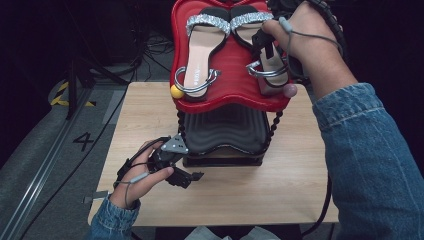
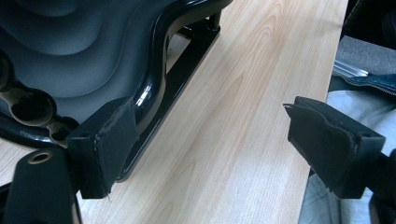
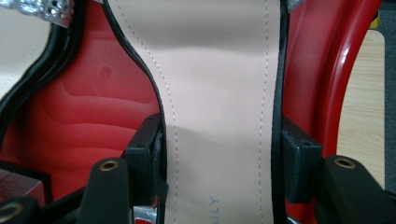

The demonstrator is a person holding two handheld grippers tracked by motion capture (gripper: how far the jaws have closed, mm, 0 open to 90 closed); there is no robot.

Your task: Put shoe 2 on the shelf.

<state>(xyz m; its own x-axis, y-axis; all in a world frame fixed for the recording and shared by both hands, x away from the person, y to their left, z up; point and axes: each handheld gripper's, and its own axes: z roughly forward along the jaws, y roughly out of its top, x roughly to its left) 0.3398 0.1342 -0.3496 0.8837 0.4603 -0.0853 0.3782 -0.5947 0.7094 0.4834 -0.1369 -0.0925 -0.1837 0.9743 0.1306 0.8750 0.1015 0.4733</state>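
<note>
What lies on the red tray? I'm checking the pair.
Two sandals lie on the red tray: the left sandal free, the right sandal partly covered by the right gripper.

Bare tabletop (image 1: 280,185) right of and in front of rack; red tray (image 1: 227,57) crowded by both sandals; black tray (image 1: 225,131) empty beneath.

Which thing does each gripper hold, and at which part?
The right gripper clamps the right sandal across its insole's sides. The left gripper holds nothing.

Both my sleeves (image 1: 370,150) are blue denim. My left gripper (image 1: 192,176) is black, topped with a grey three-cornered plate (image 1: 175,145); grey cable (image 1: 310,35) trails behind my right gripper (image 1: 267,47).
</note>
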